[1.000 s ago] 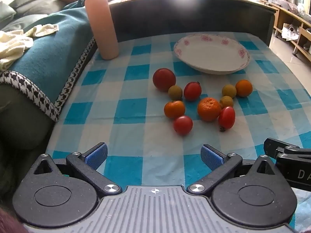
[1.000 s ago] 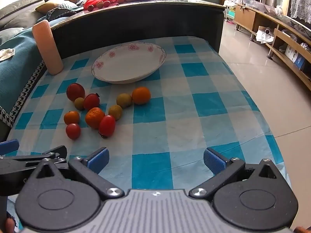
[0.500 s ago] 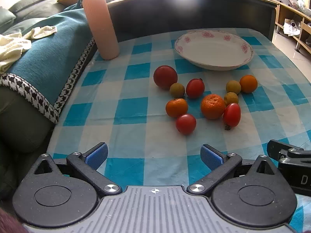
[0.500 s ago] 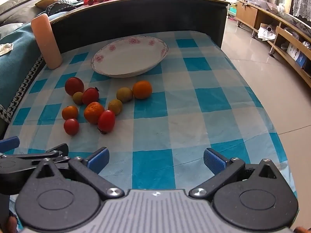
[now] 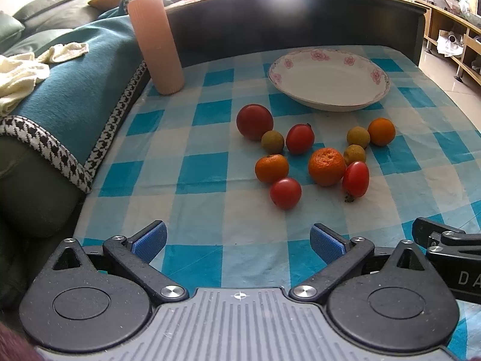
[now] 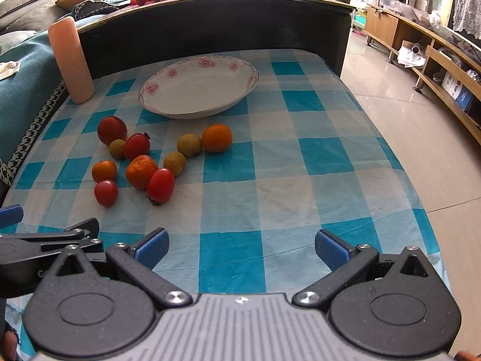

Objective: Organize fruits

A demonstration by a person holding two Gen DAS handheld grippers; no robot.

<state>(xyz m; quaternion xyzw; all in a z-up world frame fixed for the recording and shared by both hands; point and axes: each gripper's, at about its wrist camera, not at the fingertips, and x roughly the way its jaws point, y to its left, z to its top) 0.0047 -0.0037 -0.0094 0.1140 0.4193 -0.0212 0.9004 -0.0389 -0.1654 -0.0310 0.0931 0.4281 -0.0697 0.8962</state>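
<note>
Over the last second both cameras have drawn closer to the fruit: in the left wrist view the cluster now sits lower and larger than it did a second ago, and the same holds in the right wrist view, so both tools are easing forward over the near edge of the counter [image 6: 315, 180] with its blue-and-white checked cloth. Nothing on the cloth has shifted. The left gripper [image 5: 237, 242] is spread wide with nothing between its blue pads, and the right gripper [image 6: 242, 245] is likewise released and empty. The fruits lie loose in front of the flowered plate [image 5: 329, 109], which holds nothing yet: a large red fruit [image 5: 254, 121] farthest left, a red tomato [image 5: 300, 138] with a small greenish fruit [image 5: 272, 141] touching between them, a bumpy mandarin [image 5: 326, 166] in the middle, a smaller orange [image 5: 271, 168] beside it, a round tomato [image 5: 285, 193] nearest the left gripper, and an oval tomato [image 5: 356, 178] leaning on the mandarin. Two more greenish fruits and an orange [image 6: 217, 138] sit toward the right. A tall pink cylinder [image 5: 156, 43] stands apart at the far left. I judge this to be the approach for a first pick, with all sorting still ahead; the round tomato looks the easiest reach for the left gripper.
</note>
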